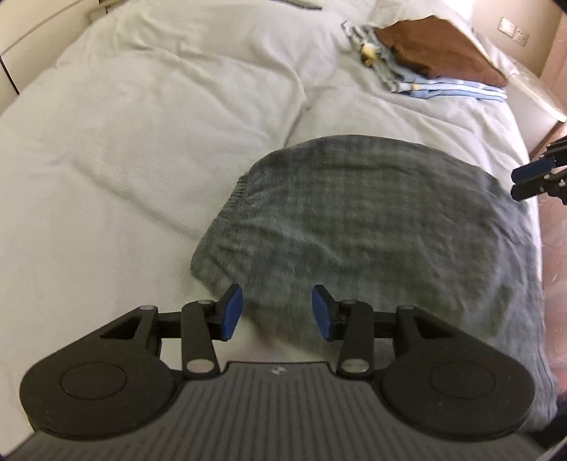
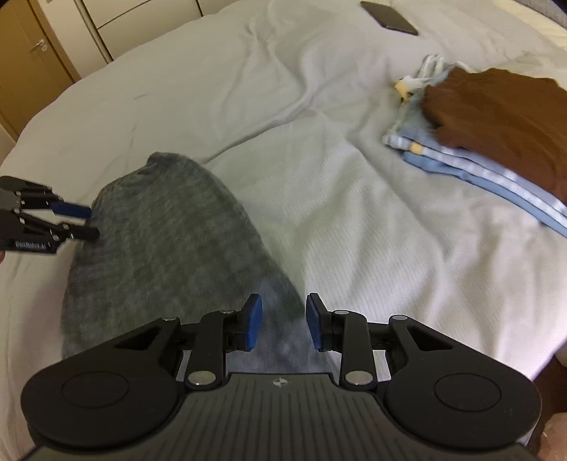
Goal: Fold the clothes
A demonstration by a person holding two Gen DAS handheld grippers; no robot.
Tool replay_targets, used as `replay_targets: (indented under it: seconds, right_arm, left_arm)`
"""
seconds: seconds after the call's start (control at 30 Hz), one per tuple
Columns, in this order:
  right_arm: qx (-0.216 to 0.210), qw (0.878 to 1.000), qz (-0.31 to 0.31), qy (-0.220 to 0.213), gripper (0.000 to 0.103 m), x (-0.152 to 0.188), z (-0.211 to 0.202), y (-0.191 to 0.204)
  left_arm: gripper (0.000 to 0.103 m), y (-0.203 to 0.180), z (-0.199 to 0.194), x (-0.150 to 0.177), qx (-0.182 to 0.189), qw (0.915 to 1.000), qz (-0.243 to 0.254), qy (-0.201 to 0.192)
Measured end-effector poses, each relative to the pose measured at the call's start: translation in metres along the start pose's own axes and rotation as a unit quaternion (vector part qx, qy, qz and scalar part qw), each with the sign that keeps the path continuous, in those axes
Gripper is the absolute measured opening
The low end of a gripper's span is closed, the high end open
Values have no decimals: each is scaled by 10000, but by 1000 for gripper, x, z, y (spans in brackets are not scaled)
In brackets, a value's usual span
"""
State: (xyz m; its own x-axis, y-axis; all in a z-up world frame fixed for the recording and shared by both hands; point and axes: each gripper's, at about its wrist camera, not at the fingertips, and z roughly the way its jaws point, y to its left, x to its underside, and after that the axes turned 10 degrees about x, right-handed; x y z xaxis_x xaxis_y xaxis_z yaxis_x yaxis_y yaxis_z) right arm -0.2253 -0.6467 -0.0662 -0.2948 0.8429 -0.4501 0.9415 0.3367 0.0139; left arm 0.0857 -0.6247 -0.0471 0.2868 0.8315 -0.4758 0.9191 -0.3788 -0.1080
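Fingers on my left gripper [image 1: 277,312] are spread apart, nothing pinched; the grey checked garment [image 1: 354,227] lies just ahead of them and runs under the gap, on the bed [image 1: 124,142]. Right gripper [image 2: 284,322] is the same: pads parted, grey cloth's near edge between and just past them, no grip that I can see. Judging by this, I've laid the garment flat near the bed's edge so both grippers can reach its near hem for a fold.

Far ahead and right of the left fingers sits a folded stack: a brown garment [image 1: 439,49] on top of blue striped clothes [image 1: 443,88]. Likely the done pile, kept well apart from the working piece.

Left view shows the gathered waistband at the garment's left edge and the right gripper off at the frame's right side, jaws apart. Right view shows instead the left gripper beside the garment's far-left edge, a dark phone [image 2: 389,17] far ahead on the bed, and wooden cupboards [image 2: 46,46] beyond. Motion blur softens the cloth in both.
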Motion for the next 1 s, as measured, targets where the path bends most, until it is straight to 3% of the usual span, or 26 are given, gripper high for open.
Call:
replay_targets:
  seconds: [0.17, 0.43, 0.57, 0.7, 0.77, 0.83, 0.9, 1.0]
  right_arm:
    - [14, 9999, -88, 117, 40, 39, -40, 15]
    - [28, 9996, -92, 270, 46, 102, -91, 62]
    - [-93, 9986, -399, 333, 51, 118, -106, 92]
    - [-262, 9885, -1402, 510, 59, 127, -100, 130]
    - [-249, 9772, -2038, 549, 60, 131, -93, 148]
    - [-174, 9567, -2854, 544, 61, 138, -86, 165]
    - [-171, 9304, -3631, 480, 65, 146, -81, 176]
    - [-185, 8811, -4722, 190, 67, 163, -72, 186]
  left_arm:
    - [44, -46, -36, 45, -23, 9983, 572, -140]
    - [51, -149, -61, 133, 314, 9863, 1614, -98]
    - [51, -177, -64, 157, 478, 9900, 1316, -154]
    - [52, -181, -67, 168, 398, 9975, 512, -264]
    - [53, -177, -67, 174, 292, 9991, -23, -314]
    - [53, -172, -66, 180, 200, 9976, -567, -352]
    - [53, -169, -62, 186, 54, 9942, -1000, -383]
    - [54, -166, -57, 195, -138, 9849, -1667, -446]
